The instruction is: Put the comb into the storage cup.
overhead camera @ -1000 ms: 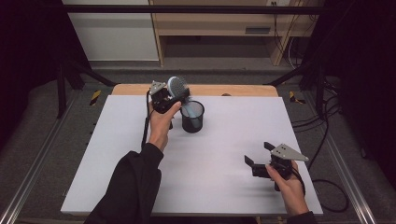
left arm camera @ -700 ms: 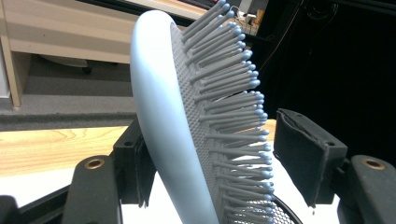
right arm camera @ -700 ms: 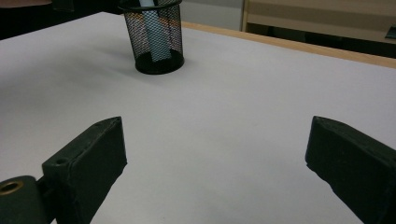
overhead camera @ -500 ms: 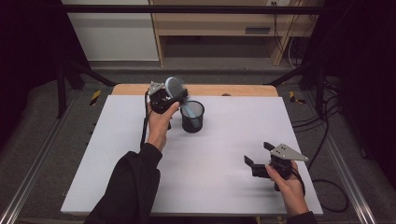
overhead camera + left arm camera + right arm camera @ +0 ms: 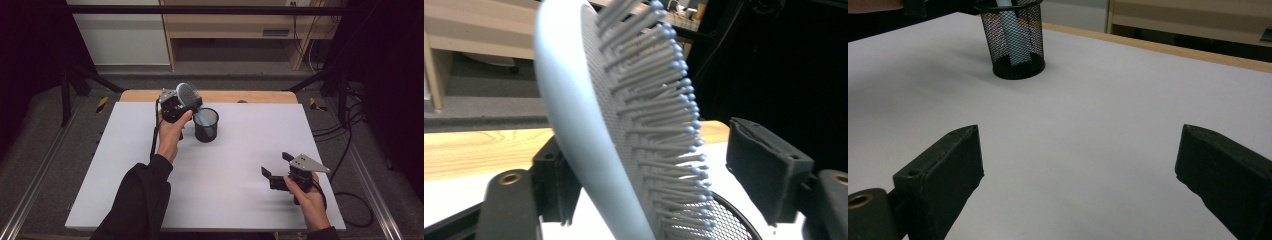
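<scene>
White tabletop (image 5: 150,165) on a wooden board, dark floor around it, pale wood furniture at the back.

Black mesh cup (image 5: 206,125) stands upright toward the far side of the table, left of centre. In the right gripper view the cup (image 5: 1013,37) shows a pale blue handle end inside it, reaching down to the base.

Hairbrush (image 5: 187,95): pale blue-grey paddle head, bristle side seen close in the left gripper view (image 5: 644,120), leaning out over the cup's rim. Handle is already in the cup; head sticks up and tilts toward the left gripper (image 5: 175,106).

Left gripper: held just beside the cup, at the brush head. Its jaws stand on either side of the head; one sits against the smooth back, the other is clear of the bristle tips. Reads as parted, not clamped, though contact on the back side is hard to judge.

Right gripper (image 5: 280,172): resting near the table's near right edge, well apart from the cup, jaws spread wide with nothing between them.

Judgement: placing the brush in the cup looks essentially done. Left to do: draw the left gripper off the head without tipping the cup.
</scene>
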Available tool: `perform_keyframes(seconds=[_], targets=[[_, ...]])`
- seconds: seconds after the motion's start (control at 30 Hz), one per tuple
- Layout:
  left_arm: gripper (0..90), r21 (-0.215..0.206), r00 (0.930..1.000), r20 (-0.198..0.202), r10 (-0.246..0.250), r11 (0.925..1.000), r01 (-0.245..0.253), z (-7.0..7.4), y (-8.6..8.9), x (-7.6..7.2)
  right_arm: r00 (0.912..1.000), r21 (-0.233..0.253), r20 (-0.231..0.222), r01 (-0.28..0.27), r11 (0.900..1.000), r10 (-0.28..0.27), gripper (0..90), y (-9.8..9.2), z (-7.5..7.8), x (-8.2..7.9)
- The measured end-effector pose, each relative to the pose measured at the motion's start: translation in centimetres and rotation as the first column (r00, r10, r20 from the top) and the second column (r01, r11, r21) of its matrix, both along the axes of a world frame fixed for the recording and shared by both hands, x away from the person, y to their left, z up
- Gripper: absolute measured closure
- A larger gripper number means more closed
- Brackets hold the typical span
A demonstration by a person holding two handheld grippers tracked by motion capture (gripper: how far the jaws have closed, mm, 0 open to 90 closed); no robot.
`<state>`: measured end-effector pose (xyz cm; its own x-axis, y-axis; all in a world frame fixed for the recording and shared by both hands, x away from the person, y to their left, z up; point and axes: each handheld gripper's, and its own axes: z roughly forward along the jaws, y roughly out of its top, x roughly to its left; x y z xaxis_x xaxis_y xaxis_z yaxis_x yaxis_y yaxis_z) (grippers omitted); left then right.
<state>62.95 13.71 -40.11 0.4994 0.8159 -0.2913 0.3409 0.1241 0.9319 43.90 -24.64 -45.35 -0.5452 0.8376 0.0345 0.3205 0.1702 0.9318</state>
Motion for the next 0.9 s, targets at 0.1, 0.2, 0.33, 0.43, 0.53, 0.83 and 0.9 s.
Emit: perform_keyframes(seconds=[0.1,0.2,0.33,0.43,0.53,0.83,0.9], targets=[[23.5,-0.005,1.0,-0.002,-0.004,1.0,0.004,-0.1,0.0,0.0,1.0,0.001,0.0,-0.003,1.0,0.003,5.4,0.0,0.0,0.0],[18.8,0.011,1.0,0.001,-0.006,0.9999,0.006,-0.1,-0.3,-0.1,1.0,0.0,0.0,-0.002,1.0,0.002,5.4,-0.1,0.0,0.1],[11.3,0.019,1.0,-0.007,-0.002,0.9998,0.003,-0.1,-0.7,-0.4,1.0,0.001,-0.004,-0.002,1.0,0.002,5.4,-0.1,-0.1,0.1],[7.6,0.03,1.0,-0.004,0.003,0.9996,-0.003,-0.1,-0.8,-0.5,1.0,0.005,-0.006,0.002,1.0,-0.002,5.4,-0.1,-0.1,0.1],[6.4,0.017,0.9999,-0.003,0.017,0.9997,-0.017,-0.1,-0.7,-0.4,1.0,0.009,-0.005,0.002,1.0,-0.002,5.3,-0.1,-0.1,0.1],[4.1,0.023,0.9992,0.014,0.036,0.9991,-0.037,0.1,0.1,-0.7,1.0,0.015,-0.005,0.001,1.0,-0.001,5.3,-0.2,-0.2,0.2],[4.1,0.031,0.9989,0.022,0.041,0.9986,-0.042,0.1,0.3,-0.9,1.0,0.008,-0.004,-0.004,1.0,0.004,5.4,-0.2,-0.2,0.2]])
